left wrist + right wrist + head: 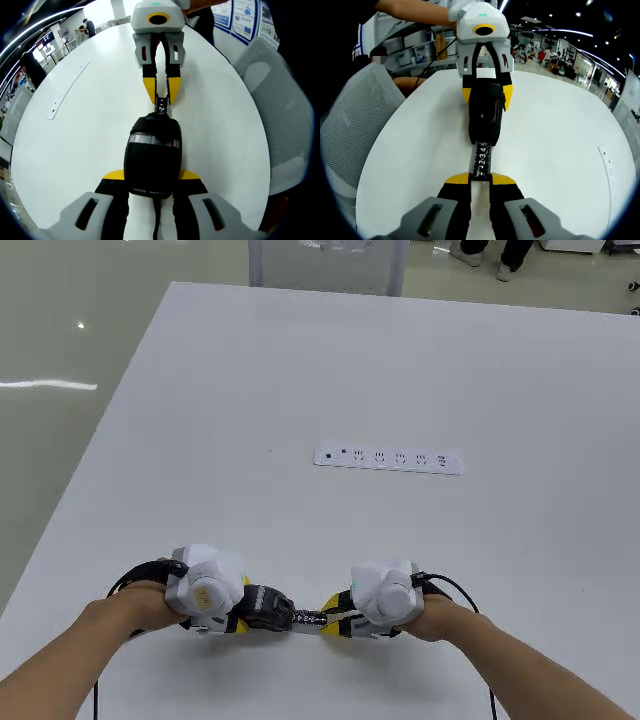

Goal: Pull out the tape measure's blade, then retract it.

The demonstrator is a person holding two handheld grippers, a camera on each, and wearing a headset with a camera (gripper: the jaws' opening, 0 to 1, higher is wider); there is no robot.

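Tape measure (pixel 262 608), black-cased, sits at the near edge of the white table (pixel 300 370), low over it or resting on it; I cannot tell which. The left tongs (pixel 152 176) are clenched across the rear flanks of the case. The right tongs (pixel 480 179) are clenched on the end of the blade (pixel 480 159). A short length of it, printed 2 to 5, stands out of the case mouth and runs left to right between the two tools. I judge the case to be rigid, fairly weighty and rubber-skinned, so a grip across its sides should hold well. The blade looks thin, springy and slick. I would keep hold at its very tip and pull in line with the mouth, since a sideways bend may kink it. I expect the spring to draw it back sharply, so the return should be eased rather than let go. A white power strip (pixel 388 459) lies farther off towards the right, well apart from the work. A mesh chair (pixel 330 260) stands at the far edge. Nothing lies in the line of the pull.
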